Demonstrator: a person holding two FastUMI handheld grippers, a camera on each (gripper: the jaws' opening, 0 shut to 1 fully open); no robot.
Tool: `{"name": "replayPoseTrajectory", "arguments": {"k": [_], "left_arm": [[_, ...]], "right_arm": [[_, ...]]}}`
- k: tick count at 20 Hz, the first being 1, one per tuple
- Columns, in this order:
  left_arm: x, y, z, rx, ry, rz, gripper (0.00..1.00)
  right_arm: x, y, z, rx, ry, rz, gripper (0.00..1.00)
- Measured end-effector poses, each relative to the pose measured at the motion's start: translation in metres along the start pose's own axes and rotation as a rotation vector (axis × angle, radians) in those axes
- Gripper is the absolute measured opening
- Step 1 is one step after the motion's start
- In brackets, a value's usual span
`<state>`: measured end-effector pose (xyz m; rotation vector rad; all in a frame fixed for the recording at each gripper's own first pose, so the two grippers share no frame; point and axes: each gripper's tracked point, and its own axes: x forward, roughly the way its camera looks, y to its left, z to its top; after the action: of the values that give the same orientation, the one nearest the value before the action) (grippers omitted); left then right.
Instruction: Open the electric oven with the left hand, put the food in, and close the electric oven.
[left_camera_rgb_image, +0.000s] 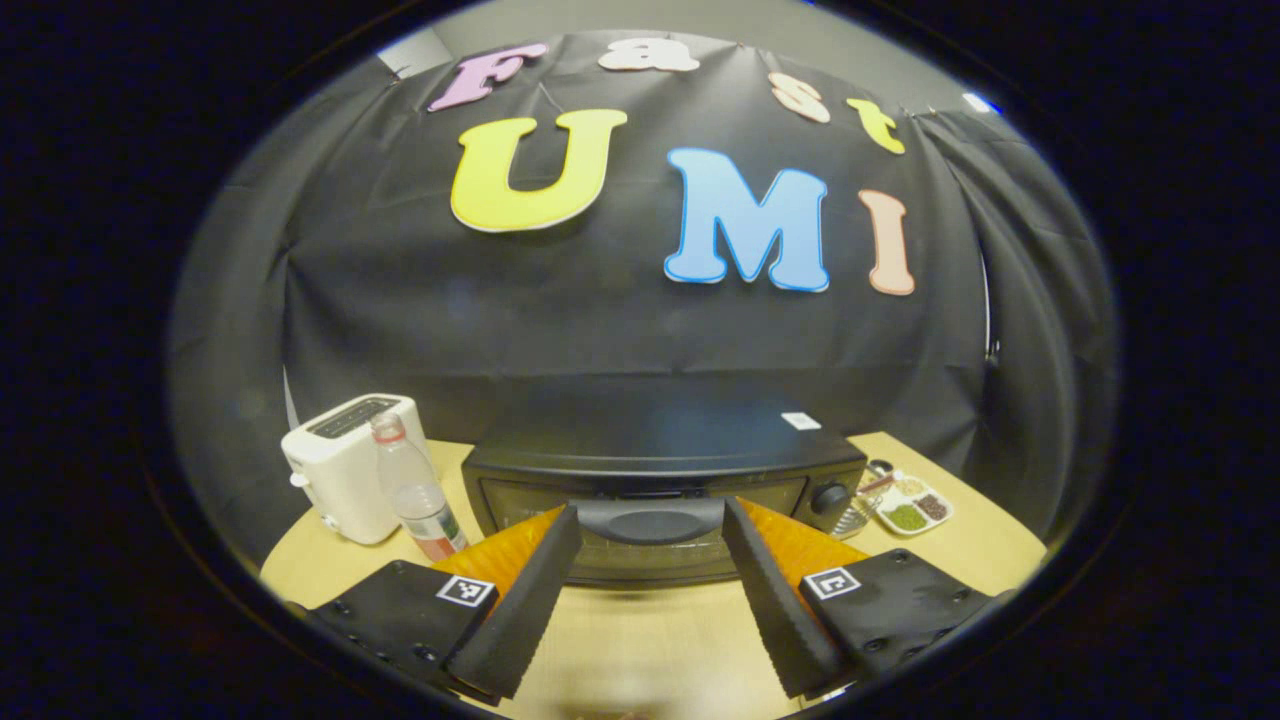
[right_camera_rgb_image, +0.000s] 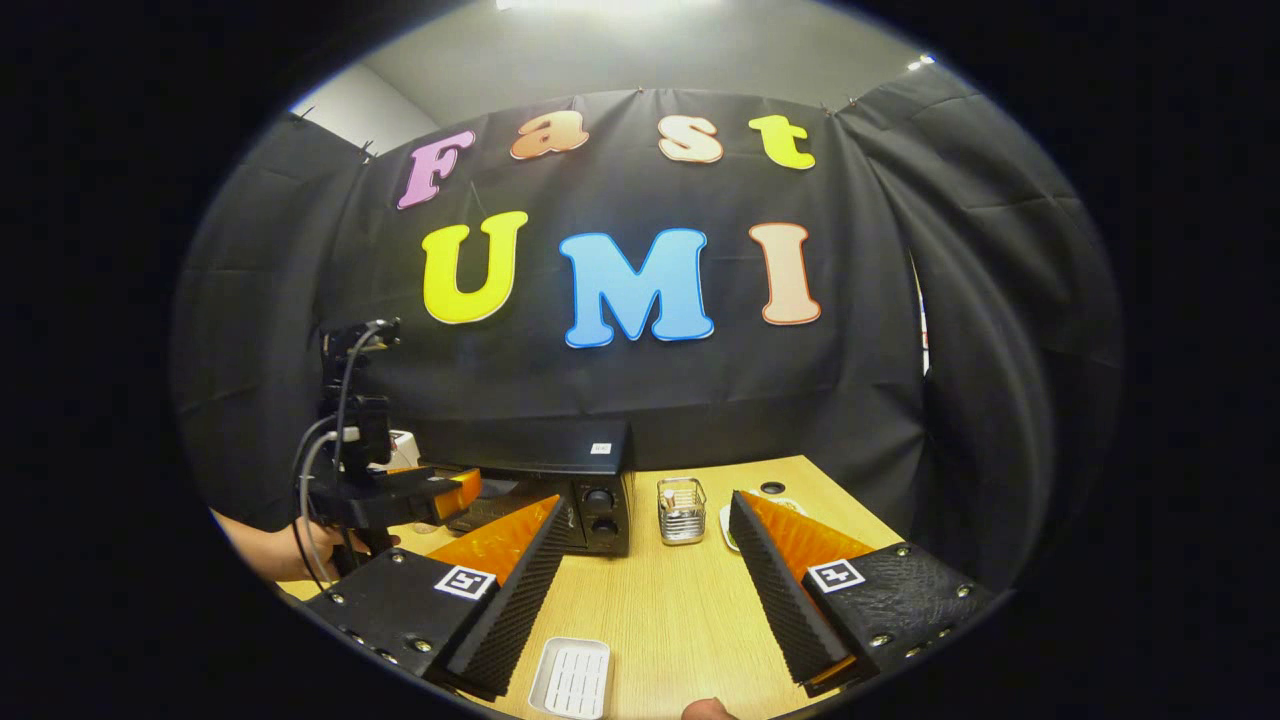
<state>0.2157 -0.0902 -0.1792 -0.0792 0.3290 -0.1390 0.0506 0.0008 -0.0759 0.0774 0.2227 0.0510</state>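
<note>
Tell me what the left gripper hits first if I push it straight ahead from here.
Most likely the oven door handle: it sits dead centre between the open jaws of the left gripper, on the front of the electric oven. How much gap remains is hard to judge.

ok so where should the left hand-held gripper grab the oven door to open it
Grip the handle, the wide curved bar at the top middle of the oven door. Come straight in from the front: the left hand-held gripper is open with a finger on either side of the bar. The bar sits at the door's top edge, so the door probably folds down toward you; pull out and down.
</note>
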Motion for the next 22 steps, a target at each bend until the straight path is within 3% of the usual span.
{"name": "replayPoseTrajectory", "arguments": {"k": [3,10,15,21,22], "left_arm": [[-0.046,-0.013,0.041,0.007,-0.086,-0.006,1.0],[-0.181,-0.018,0.111,0.033,-0.267,0.096,1.0],[-0.242,-0.017,0.12,0.057,-0.295,0.13,1.0],[-0.272,-0.014,0.107,0.068,-0.284,0.114,1.0],[-0.277,-0.012,0.105,0.057,-0.284,0.107,0.9]], "right_arm": [[-0.012,-0.008,0.021,0.001,-0.07,0.023,0.98],[-0.037,-0.032,0.056,-0.038,-0.146,0.073,0.98],[-0.061,-0.038,0.069,-0.034,-0.188,0.066,0.98],[-0.084,-0.026,0.07,-0.05,-0.215,0.041,0.98],[-0.085,-0.023,0.069,-0.051,-0.219,0.037,0.98]]}}
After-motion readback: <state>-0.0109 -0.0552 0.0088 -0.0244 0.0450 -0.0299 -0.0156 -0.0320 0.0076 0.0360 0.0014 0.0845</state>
